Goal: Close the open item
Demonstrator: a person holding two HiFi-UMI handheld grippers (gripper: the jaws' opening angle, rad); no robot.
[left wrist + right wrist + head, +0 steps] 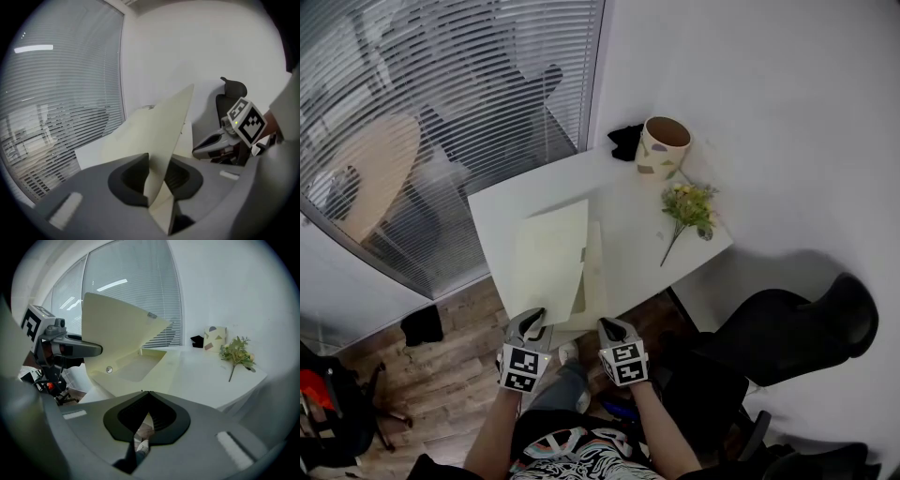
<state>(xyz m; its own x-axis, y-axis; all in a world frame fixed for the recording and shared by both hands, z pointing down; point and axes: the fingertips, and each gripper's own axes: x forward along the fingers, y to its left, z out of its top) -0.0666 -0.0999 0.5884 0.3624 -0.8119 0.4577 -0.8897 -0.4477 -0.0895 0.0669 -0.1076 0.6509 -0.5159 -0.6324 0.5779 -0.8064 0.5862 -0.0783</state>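
2 forearms (499,429) forward, left hand-held gripper (532,320) astride raised folder cover (551,253)

Pale cream folder (551,262) half open at the white table's (628,202) near edge, front cover raised aslant.

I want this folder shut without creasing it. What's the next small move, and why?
Probably swing the left gripper toward the right gripper and down, laying the cover onto the folder's base. The cover stands raised between the left gripper's parted jaws, the base lies flat on the table, and the right gripper is shut and empty.
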